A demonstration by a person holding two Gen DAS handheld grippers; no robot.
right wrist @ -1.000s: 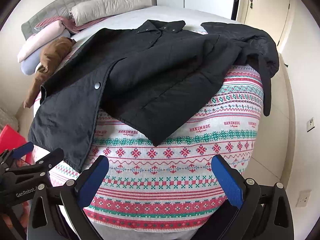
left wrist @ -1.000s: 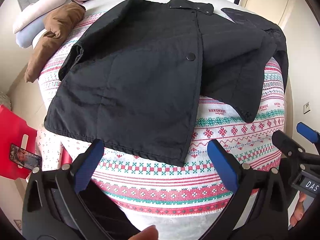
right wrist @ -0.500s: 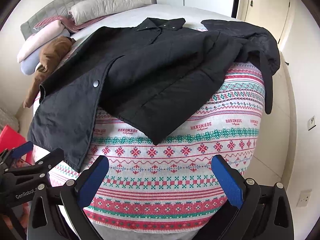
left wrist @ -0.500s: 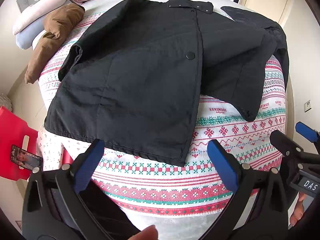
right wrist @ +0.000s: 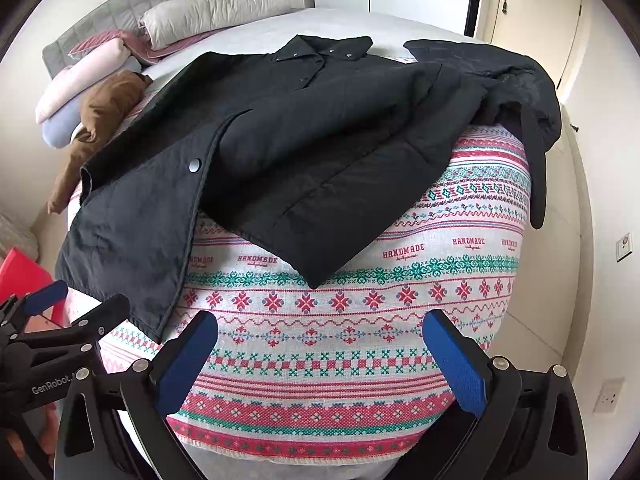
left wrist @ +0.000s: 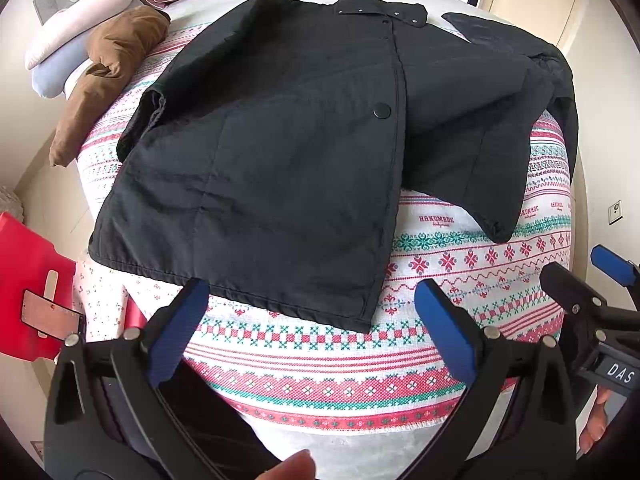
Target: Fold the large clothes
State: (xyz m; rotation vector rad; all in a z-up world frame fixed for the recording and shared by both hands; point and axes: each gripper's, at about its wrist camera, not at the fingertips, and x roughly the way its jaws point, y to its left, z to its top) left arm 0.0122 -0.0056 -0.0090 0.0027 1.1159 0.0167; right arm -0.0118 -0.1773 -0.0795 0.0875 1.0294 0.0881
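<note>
Both cameras are creeping closer to the black quilted snap-button jacket, lying unfolded mid-frame, both grippers' jaws released.

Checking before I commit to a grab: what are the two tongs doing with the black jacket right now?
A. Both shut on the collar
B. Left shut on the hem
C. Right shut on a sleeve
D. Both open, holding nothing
D: the left tongs and right tongs are spread wide short of the black jacket, with only patterned blanket between their pads.
</note>
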